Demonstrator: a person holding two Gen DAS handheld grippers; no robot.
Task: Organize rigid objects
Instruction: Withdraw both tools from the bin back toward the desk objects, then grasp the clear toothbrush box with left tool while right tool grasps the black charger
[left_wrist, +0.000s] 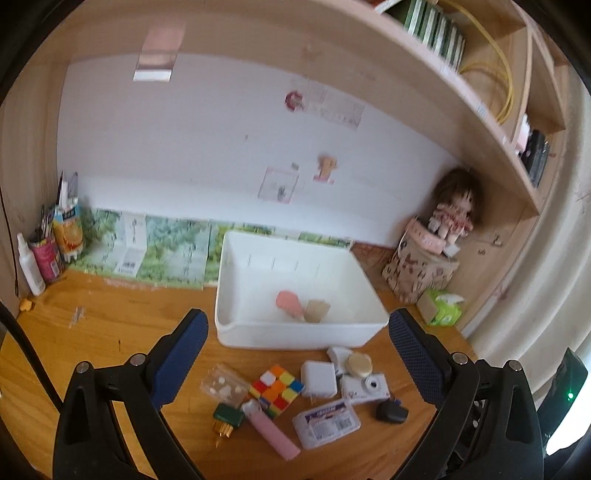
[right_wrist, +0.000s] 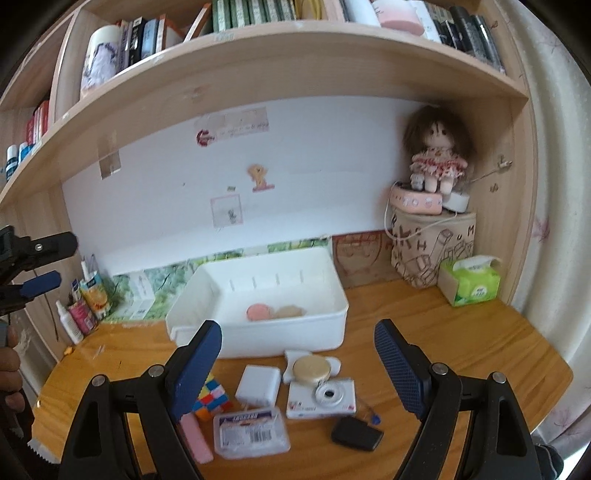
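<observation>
2 things already in the white bin (left_wrist: 236, 280) — a pink piece (left_wrist: 290, 302) and a tan piece (left_wrist: 317, 310). About 10 more lying loose on the desk (right_wrist: 461, 332) just in front of it: cube (left_wrist: 277, 389), charger (right_wrist: 258, 386), camera (right_wrist: 321, 400), round tin (right_wrist: 311, 370), labelled box (right_wrist: 252, 434), black fob (right_wrist: 356, 434). Sorting barely begun, by the look of it.

Left gripper (left_wrist: 297, 332) spread wide, empty. Right gripper (right_wrist: 297, 341) likewise spread, pinching nothing.

Next, probably: lowering onto 1 piece, jaws straddling it without nudging neighbours.

Only from the left — green plug (left_wrist: 226, 419), clear bag (left_wrist: 223, 384). Only from the right — upper bookshelf (right_wrist: 258, 55), left gripper's side profile.
</observation>
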